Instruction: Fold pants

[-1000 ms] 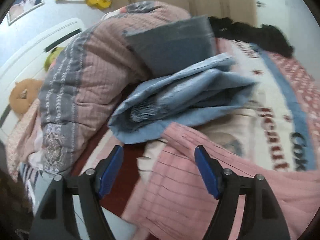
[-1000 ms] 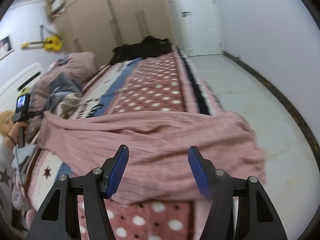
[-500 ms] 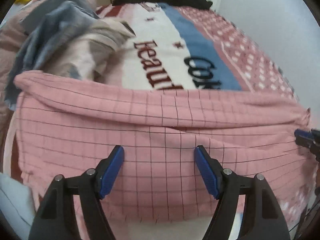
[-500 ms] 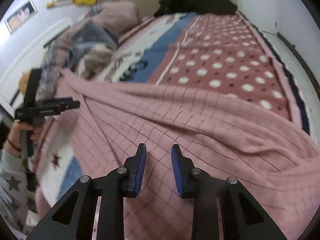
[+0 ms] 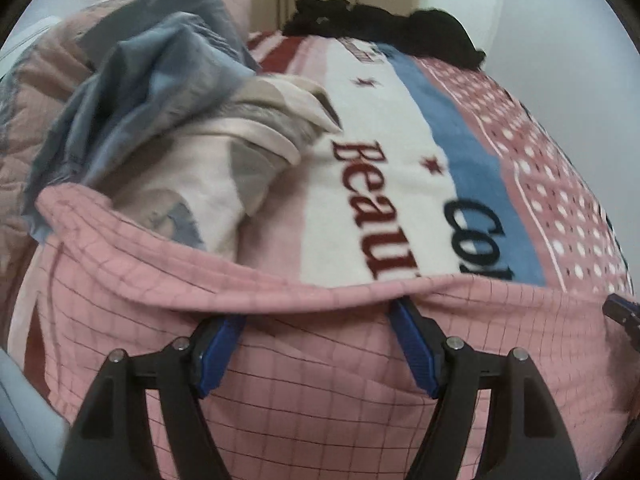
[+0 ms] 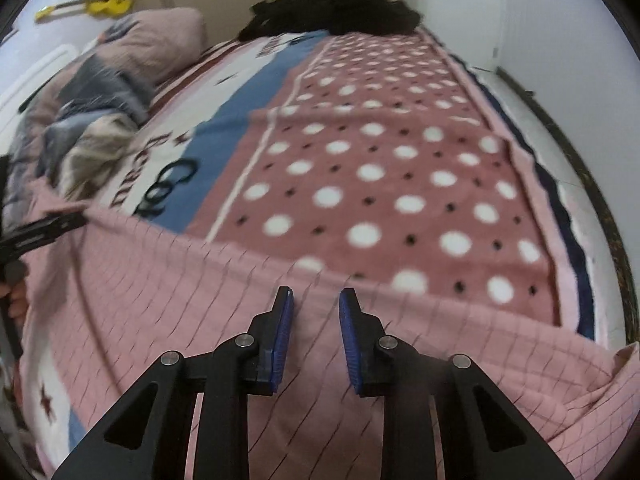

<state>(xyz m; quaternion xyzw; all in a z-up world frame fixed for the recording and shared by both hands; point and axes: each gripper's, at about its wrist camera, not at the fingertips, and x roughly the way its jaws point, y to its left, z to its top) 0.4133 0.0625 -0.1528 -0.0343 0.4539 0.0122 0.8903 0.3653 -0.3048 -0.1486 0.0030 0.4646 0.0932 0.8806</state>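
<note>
Pink checked pants (image 5: 280, 380): spread across the near end of the bed (image 6: 380, 184), filling the lower frame in both views. Left hand-held gripper (image 5: 316, 344): jaws as wide as a second ago, now astride the raised far edge, not pinching. Right hand-held gripper (image 6: 314, 336): narrowed from wide; whether cloth is pinched, cannot tell. Judged status: both ends nearly secured, first fold pending.

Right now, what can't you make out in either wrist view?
- Left gripper fingertips: left view, tucked under the pink checked pants' fold.
- Right gripper: right view, whether cloth is pinched, unclear.
- Pants' waistband and leg ends: cut off by frame edges.
- Bedding pile: blurred.
</note>
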